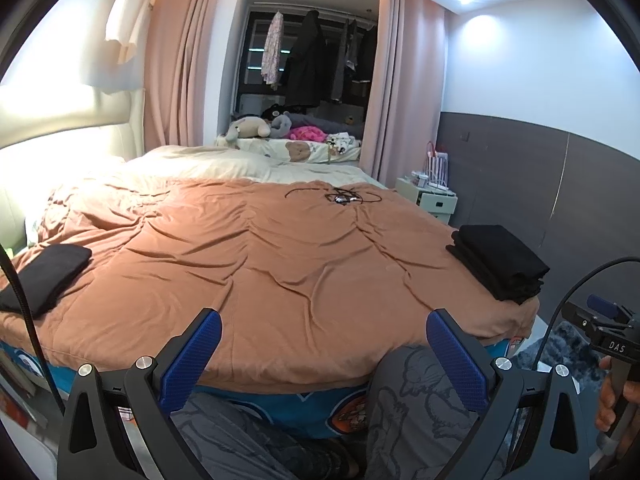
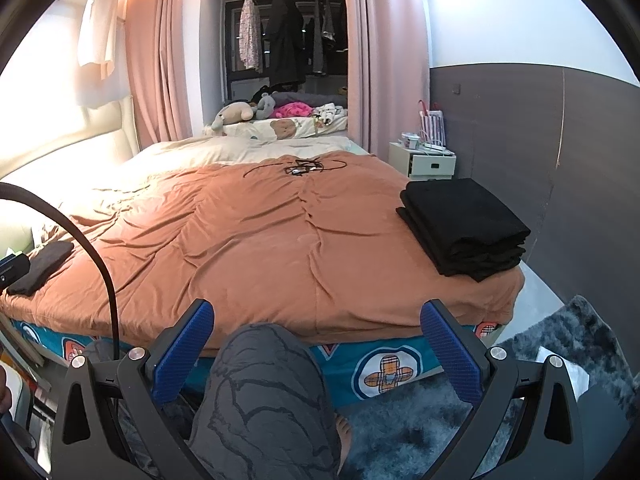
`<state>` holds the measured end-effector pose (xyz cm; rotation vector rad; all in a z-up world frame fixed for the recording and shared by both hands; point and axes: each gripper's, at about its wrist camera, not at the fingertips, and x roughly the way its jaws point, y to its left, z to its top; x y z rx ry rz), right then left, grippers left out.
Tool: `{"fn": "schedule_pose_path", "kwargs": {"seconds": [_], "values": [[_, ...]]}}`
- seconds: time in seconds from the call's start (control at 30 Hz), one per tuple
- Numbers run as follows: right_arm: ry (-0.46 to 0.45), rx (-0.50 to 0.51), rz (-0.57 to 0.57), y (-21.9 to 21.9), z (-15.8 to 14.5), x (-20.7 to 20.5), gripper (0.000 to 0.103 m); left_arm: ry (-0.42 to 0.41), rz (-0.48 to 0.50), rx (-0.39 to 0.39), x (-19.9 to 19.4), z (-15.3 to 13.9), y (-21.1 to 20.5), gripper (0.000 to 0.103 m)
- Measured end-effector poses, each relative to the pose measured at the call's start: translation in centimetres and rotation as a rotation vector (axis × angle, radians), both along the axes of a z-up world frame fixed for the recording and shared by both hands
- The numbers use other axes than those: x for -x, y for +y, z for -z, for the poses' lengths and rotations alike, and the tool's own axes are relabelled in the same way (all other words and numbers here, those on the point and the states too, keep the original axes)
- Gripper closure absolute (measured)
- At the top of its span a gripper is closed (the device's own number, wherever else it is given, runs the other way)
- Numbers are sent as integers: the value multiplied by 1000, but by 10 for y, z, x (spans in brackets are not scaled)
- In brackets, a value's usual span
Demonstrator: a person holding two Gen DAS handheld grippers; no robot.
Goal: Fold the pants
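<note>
- Nearest the left gripper [image 1: 324,354] is the person's leg [image 1: 416,396] in grey printed trousers, showing between its 2 blue pads [image 1: 192,360], which stand wide apart and hold nothing.
- Just beyond its tips runs the near edge of the bed [image 1: 280,372], where the orange cover [image 1: 260,264] hangs over a blue printed sheet [image 1: 312,404].
- Ahead of this gripper the cover is wrinkled and bare all the way to a tangle of black cord [image 1: 340,197] near its far edge.
- Ahead and to the right, at the bed's right edge, sits a neat stack of black folded pants [image 1: 500,264], with a corner right at the edge.
- Ahead and to the left, near the other side edge, lies 1 more dark folded piece [image 1: 44,276], flat and alone.
- Low at the right side of the left view, the right gripper's handle is seen in a hand [image 1: 612,396].
- Viewed from its own camera, the right gripper [image 2: 316,344] is also spread wide with nothing between its pads [image 2: 450,352]; a knee [image 2: 268,364] fills the gap.
- From this gripper the stack [image 2: 464,224] is ahead and right, well apart from the tips, with several even layers showing along its near side.
- Below right of it are the floor and a grey shaggy rug [image 2: 560,340]; a white bedside cabinet [image 2: 424,160] stands beyond the stack.
</note>
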<state>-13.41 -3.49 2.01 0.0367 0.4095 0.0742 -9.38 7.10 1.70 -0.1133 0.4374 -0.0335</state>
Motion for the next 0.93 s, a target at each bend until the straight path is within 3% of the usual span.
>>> {"fn": "schedule_pose_path", "kwargs": {"seconds": [0.93], "values": [[12,8,-1,12,0,0,0,-3,-11,-6,10,-4,10,0]]}}
